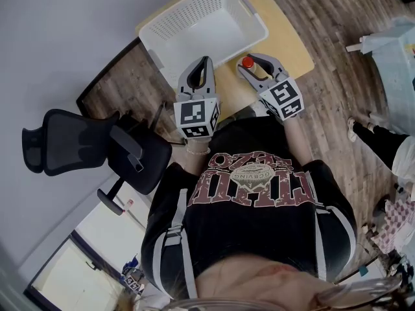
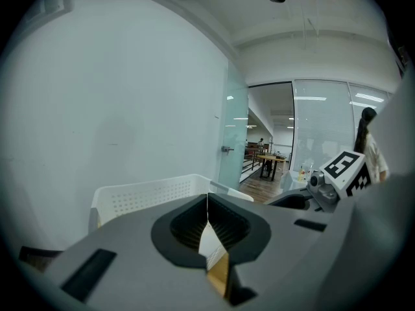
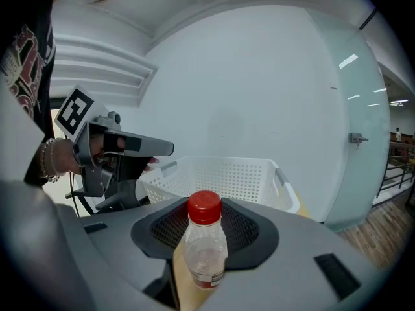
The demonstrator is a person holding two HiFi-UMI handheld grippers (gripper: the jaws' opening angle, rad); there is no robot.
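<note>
Right claw (image 3: 205, 229): clenched on a small clear bottle (image 3: 205, 254), one ribbed pad against each side of its body. The bottle stands upright between the jaws, with its long axis vertical. Its red cap (image 3: 205, 207) points up and rises clear above the pad line, and a label band runs round the lower body. Tan wood of the surface (image 3: 185, 293) shows directly beneath the bottle; contact between the base and the surface cannot be confirmed. In the head view the cap sits at the tip of the right claw, near the front edge of the surface and just short of the white perforated basket (image 1: 178, 19). Left claw (image 2: 207, 203): clenched on nothing, its jaw tips meeting in a single seam with only basket and wood visible through the slot behind them. It is held just beside the right claw, at the same edge of the surface, and points toward the near wall of the basket. The basket stands on the far part of the surface, close to the wall. The marker cube (image 1: 196, 116) of the left claw and that of the right claw (image 1: 283, 99) lie nearest the person's chest. A black office chair (image 1: 97, 148) stands on the wooden floor (image 1: 337, 57) at the person's left.
</note>
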